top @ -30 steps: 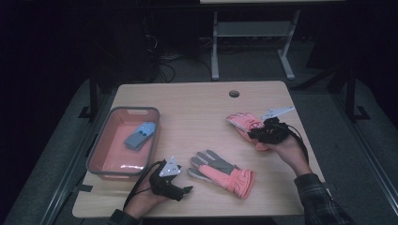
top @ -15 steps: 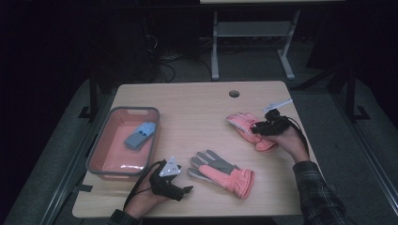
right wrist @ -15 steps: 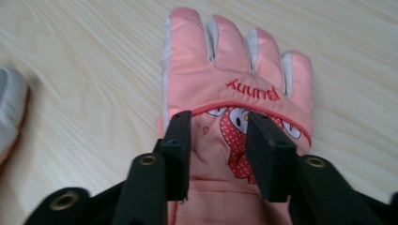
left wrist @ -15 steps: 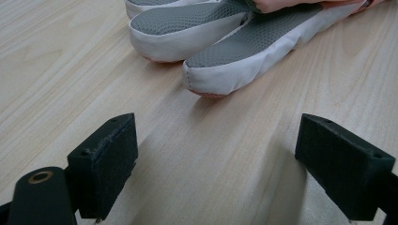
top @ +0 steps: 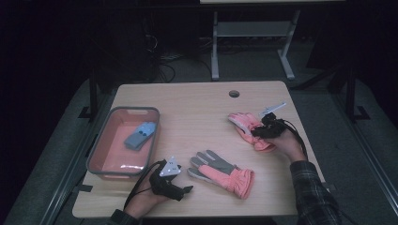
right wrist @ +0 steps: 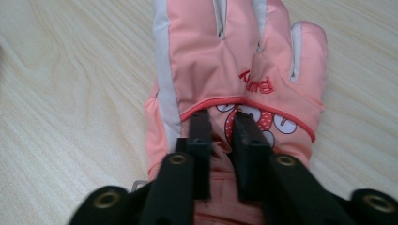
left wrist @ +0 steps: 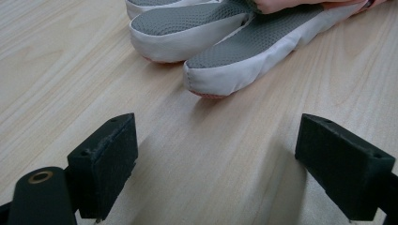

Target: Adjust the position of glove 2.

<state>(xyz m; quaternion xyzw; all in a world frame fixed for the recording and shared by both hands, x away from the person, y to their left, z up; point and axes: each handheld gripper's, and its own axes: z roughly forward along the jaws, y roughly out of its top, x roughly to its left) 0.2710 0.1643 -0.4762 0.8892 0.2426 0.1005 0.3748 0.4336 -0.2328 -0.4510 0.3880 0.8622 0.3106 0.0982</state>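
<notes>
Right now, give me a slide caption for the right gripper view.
Right gripper pinching a fold of the pink glove lying back-up on the wooden table.

Dim surroundings, lit tabletop, sharp close-ups

The left gripper (top: 180, 187) lay low near the tabletop's front edge, jaws wide apart with nothing between them. The right gripper (right wrist: 220, 126), near the right edge, had just been closing its jaws, pinching a fold of pink fabric.
</notes>
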